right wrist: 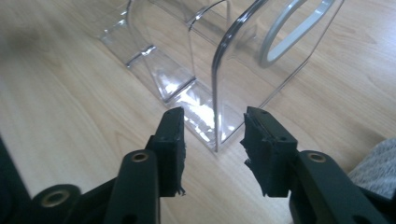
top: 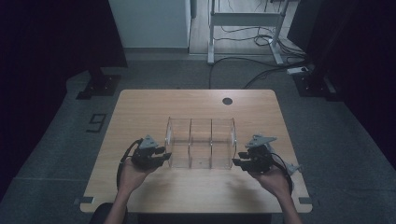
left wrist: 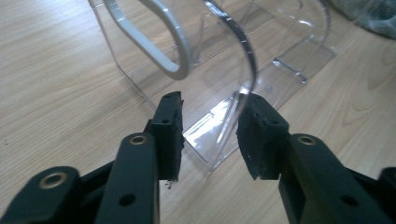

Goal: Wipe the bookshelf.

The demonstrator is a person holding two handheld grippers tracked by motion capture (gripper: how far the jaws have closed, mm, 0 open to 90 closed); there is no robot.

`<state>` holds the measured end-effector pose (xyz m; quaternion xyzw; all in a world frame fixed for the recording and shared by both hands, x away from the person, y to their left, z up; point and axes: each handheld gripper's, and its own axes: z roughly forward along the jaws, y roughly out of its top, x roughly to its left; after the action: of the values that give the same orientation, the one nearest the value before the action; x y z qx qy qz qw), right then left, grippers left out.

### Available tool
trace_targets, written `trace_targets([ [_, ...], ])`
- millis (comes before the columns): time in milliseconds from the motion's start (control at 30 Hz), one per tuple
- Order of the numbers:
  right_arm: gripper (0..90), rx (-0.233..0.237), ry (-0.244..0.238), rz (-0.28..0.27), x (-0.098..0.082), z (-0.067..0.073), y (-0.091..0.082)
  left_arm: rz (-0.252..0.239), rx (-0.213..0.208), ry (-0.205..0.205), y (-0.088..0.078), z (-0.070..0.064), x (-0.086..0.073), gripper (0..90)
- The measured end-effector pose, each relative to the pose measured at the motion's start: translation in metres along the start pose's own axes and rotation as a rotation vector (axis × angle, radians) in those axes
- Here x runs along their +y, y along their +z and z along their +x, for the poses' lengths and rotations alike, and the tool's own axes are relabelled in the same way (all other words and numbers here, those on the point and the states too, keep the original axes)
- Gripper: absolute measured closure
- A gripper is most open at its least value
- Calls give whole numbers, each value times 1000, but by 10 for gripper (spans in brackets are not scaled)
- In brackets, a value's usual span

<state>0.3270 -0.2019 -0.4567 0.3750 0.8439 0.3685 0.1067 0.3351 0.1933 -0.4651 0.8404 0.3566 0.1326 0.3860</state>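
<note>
On the table: a clear plastic organizer (top: 201, 142) is standing upright near the middle of the wooden table (top: 140, 107), its inner walls dividing it into three compartments side by side.
Landmark: every place below is being given relative to the organizer.
End walls: each outer end wall is showing a rounded top edge and an oval handle cutout, seen in the left gripper view (left wrist: 154, 42) and in the right gripper view (right wrist: 289, 37).
Left tool: the left tool (top: 161, 155) is sitting just beside the organizer's left end, at its near corner, with the person's left hand (top: 132, 175) gripping its body.
Left tool state: the jaws are standing apart, and the thin near edge of the end wall (left wrist: 243, 93) is lying between them; the wall is sitting close to the one pad (left wrist: 254, 135) and clear of the other, and I cannot tell whether it is touching.
Right tool: the right tool (top: 239, 163) is sitting just beside the organizer's right end, at the near corner, with the right hand (top: 275, 179) carrying it.
Right tool state: the jaws are spread, straddling the near edge of that end wall (right wrist: 215, 93), with a gap showing on both sides.
Cable hole: a round dark grommet (top: 227, 101) is sitting in the table behind the organizer, toward the far edge.
</note>
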Motion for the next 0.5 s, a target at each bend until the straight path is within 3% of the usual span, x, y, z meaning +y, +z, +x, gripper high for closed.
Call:
trace_targets([
  [200,727,-21,6,10,7,-1,10,23,16,26,1,-3,1,706],
  [500,753,-43,23,19,15,-9,18,29,17,27,6,5,5,738],
])
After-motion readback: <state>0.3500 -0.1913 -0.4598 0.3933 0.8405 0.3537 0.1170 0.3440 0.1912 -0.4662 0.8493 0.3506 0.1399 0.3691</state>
